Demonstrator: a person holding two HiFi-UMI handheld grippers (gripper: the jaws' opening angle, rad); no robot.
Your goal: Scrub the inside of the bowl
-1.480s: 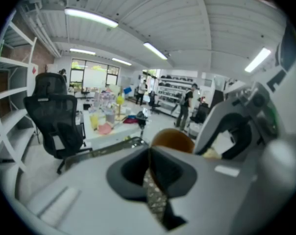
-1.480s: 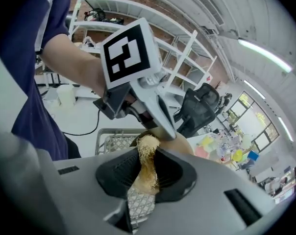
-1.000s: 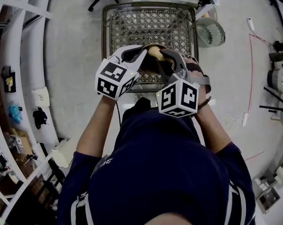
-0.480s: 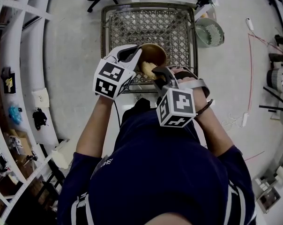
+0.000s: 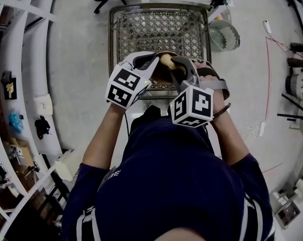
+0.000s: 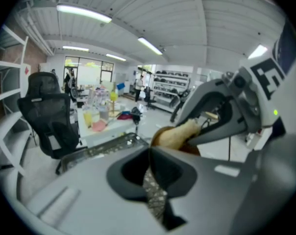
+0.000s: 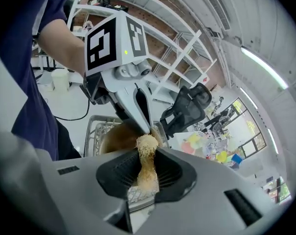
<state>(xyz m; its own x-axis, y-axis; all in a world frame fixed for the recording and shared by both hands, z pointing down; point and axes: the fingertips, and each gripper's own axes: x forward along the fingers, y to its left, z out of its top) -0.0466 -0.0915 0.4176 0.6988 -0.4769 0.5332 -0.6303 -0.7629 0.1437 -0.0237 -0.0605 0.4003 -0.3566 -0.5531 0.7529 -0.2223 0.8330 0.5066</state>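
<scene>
A brown bowl (image 5: pixel 162 75) is held up over the wire basket (image 5: pixel 141 29), between the two grippers. My left gripper (image 5: pixel 152 64) is shut on the bowl's rim, which shows as a thin brown edge between the pads in the left gripper view, where the bowl (image 6: pixel 192 149) sits just beyond the gripper (image 6: pixel 150 155). My right gripper (image 7: pixel 147 165) is shut on a tan fibrous scrubber (image 7: pixel 148 146). The scrubber's tip (image 5: pixel 166 60) presses into the bowl (image 7: pixel 113 138), close to the left gripper's fingers (image 7: pixel 144 121).
The metal wire basket stands on the floor in front of the person. A round green mesh object (image 5: pixel 224 34) lies to its right. A black office chair (image 6: pixel 47 114) and a cluttered table (image 6: pixel 101 124) stand behind. White shelving (image 5: pixel 21 59) runs along the left, and cables (image 5: pixel 267 44) trail on the right.
Half a second ago the right gripper had pulled the scrubber back toward the person, baring the bowl's inside. It has now pushed forward into the bowl again. The left gripper keeps its hold.
</scene>
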